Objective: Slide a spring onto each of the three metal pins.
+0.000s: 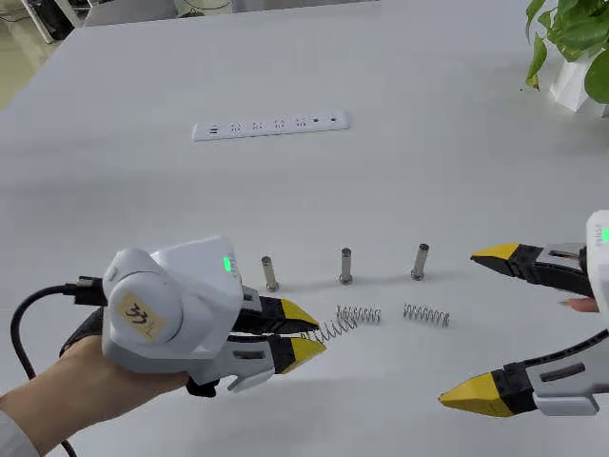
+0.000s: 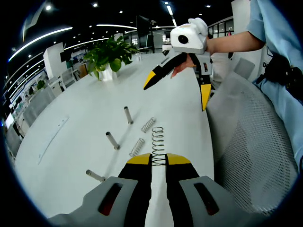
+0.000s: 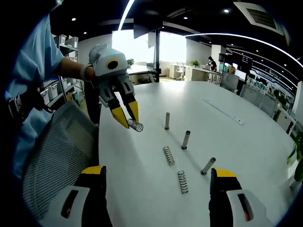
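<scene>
Pinching a spring [image 1: 335, 328] by one end, the left gripper [image 1: 316, 333] sits just in front of the left pin [image 1: 269, 273], jaws near-closed on the coil so the free end sticks out, ready to thread. All three pins are bare (middle pin [image 1: 345, 266] and right pin [image 1: 420, 261] stand upright in the same row). A second spring [image 1: 359, 313] and a third spring [image 1: 425, 314] lie flat just in front of the row, handy for later. The right gripper [image 1: 461, 328] hangs at right, jaws wide, empty, probably parked clear.
</scene>
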Motion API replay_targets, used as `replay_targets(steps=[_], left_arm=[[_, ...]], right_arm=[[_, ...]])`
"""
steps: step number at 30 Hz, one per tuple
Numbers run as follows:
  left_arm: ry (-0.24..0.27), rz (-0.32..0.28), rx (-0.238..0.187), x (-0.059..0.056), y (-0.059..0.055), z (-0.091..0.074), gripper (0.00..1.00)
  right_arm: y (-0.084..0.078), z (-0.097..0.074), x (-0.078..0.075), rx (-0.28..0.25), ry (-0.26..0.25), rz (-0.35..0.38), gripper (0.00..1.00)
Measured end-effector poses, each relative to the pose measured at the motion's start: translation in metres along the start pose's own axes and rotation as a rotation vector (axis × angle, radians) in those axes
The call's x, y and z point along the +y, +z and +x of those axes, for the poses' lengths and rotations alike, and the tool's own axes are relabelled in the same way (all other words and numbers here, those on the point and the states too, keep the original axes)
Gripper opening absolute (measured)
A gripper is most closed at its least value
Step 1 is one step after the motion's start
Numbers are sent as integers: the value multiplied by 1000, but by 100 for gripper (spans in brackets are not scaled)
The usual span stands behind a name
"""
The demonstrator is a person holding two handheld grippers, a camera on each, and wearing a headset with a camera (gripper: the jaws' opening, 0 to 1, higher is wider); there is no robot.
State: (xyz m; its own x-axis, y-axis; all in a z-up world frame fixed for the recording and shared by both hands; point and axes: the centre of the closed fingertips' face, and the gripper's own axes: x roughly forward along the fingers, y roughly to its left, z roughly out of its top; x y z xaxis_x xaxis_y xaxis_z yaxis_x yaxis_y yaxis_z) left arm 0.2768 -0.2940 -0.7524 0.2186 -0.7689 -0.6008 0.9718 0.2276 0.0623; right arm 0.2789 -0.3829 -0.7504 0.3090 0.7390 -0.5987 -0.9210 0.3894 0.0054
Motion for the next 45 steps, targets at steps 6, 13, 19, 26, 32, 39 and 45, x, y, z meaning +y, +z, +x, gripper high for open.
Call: replay_targets(steps=[6,13,19,26,32,39,45], left_arm=[[-21,46,0,-7,7,6,7],[-29,67,1,-15,8,10,7],[-45,86,-3,-20,11,8,7],[-58,99,-4,-23,11,8,7],[-70,108,-6,-26,13,9,7],[-78,110,-10,-29,14,9,7],[-87,122,-9,-31,14,10,7]], right_arm=[[15,12,11,6,79,-32,83],[23,20,26,16,182,-67,70],[31,21,37,-1,232,-45,58],[35,21,48,15,286,-65,40],[35,23,53,29,322,-67,24],[31,24,52,40,319,-78,18],[29,24,53,54,319,-92,12]])
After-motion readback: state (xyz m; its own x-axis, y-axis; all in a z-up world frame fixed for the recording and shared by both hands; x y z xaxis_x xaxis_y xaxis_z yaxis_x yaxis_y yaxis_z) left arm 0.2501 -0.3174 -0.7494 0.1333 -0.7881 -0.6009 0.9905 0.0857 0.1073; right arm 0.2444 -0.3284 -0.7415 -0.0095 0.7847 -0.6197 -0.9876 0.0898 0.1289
